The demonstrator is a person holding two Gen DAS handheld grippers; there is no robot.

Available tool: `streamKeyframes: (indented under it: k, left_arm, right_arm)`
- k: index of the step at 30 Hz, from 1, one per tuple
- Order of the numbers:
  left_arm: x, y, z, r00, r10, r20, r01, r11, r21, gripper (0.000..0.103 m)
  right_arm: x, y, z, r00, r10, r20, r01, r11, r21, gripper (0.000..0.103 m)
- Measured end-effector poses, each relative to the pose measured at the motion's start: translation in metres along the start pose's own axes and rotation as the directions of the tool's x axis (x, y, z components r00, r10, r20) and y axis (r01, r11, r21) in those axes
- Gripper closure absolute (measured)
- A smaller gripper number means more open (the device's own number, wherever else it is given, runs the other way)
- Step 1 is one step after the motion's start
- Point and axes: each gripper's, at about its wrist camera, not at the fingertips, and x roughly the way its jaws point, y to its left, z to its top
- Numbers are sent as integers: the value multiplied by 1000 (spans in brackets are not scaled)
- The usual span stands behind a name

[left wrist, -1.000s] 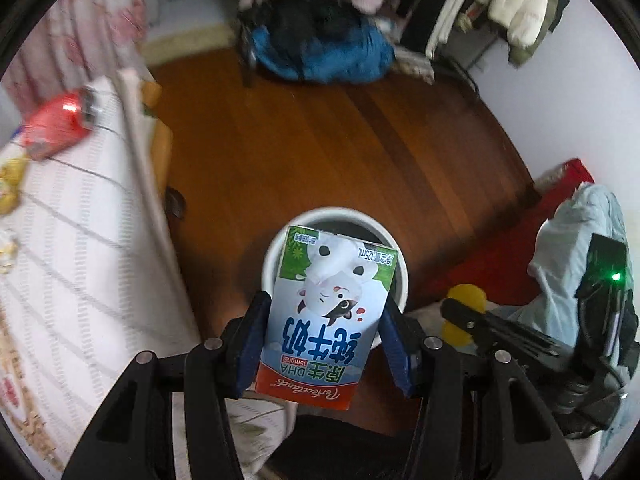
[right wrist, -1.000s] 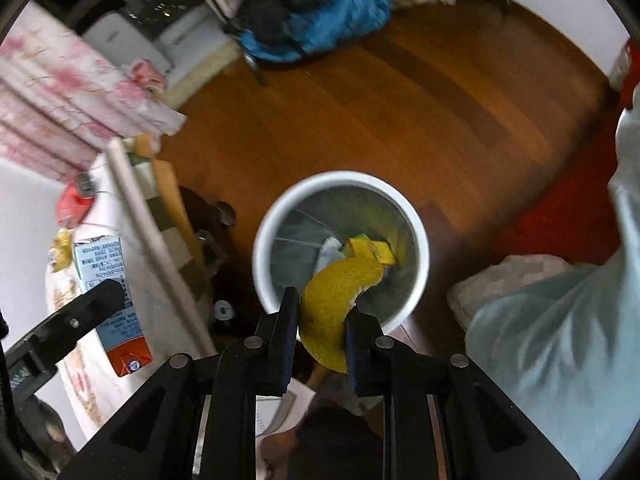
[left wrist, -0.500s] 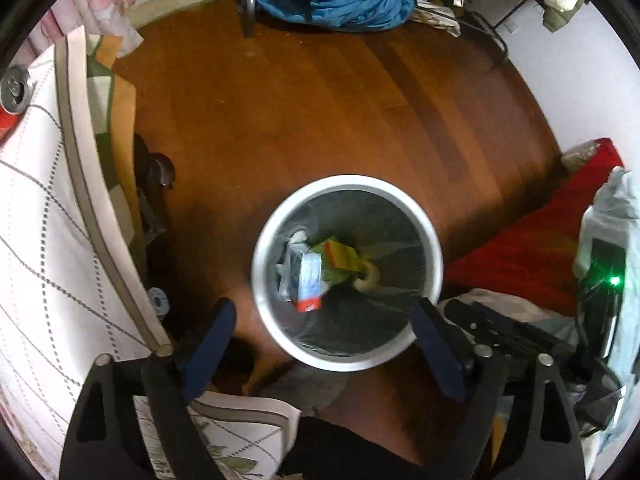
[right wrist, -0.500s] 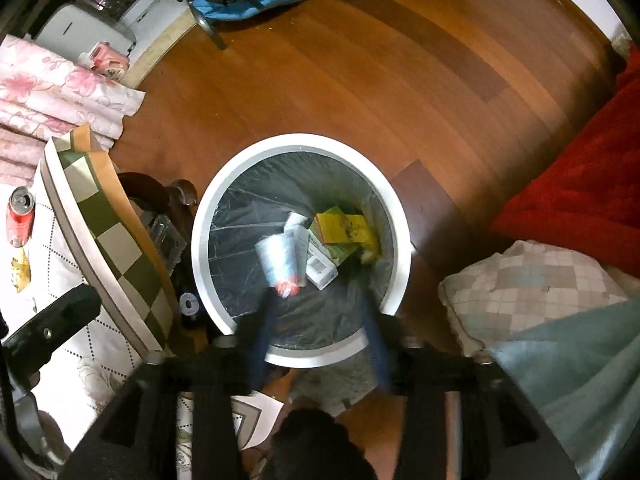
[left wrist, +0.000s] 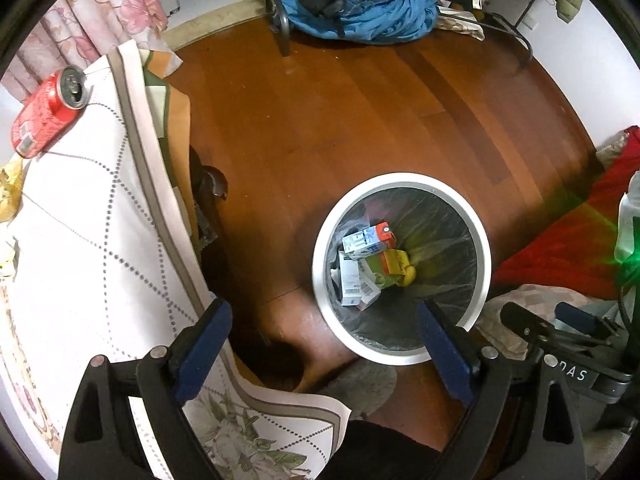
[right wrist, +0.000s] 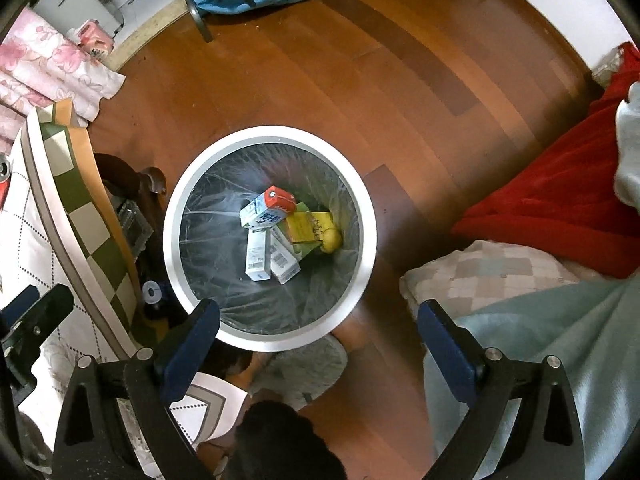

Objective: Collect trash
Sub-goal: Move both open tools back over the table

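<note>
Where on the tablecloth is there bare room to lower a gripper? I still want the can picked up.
Free: the dotted tablecloth between the red can at its far corner and the open left gripper. Crowded: the left border, where yellowish wrappers lie. The bin beside the table already holds cartons.

One white trash bin (right wrist: 372, 236) on the floor, four small cartons (right wrist: 266, 210) and one banana peel (right wrist: 332, 240) inside it, one red soda can (left wrist: 44, 114) on one clothed table (left wrist: 92, 240), two empty wide-spread grippers (left wrist: 324, 340).
</note>
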Motion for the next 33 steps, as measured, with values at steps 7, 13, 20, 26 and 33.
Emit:
streamKeyframes:
  k: [7,13,20,26,33]
  left_arm:
    - [-25,5,-5,999,5,42,-5,1000,-6,9]
    - [-64,7,-12,993,0,115,-2,1000,14,9]
    - [-127,22,-20,972,-3,234,0,1000,15,9]
    - [-181,69,-29,944,30,328,-12,998,-58,9]
    - [-202,201,-57,918,191,348,-102,960,-260,9]
  right_arm:
    - [-35,6,-13,999,-5,46,6,1000,-11,3]
    - [-80,11,-25,994,8,109,-8,1000,-6,3]
    - [-151,25,-42,974,47,223,-47,999,-2,3]
    - [-212,76,-58,942,137,307,-121,990,-71,3]
    - [-219,199,-74,932,240,272,-172,953,-251,3]
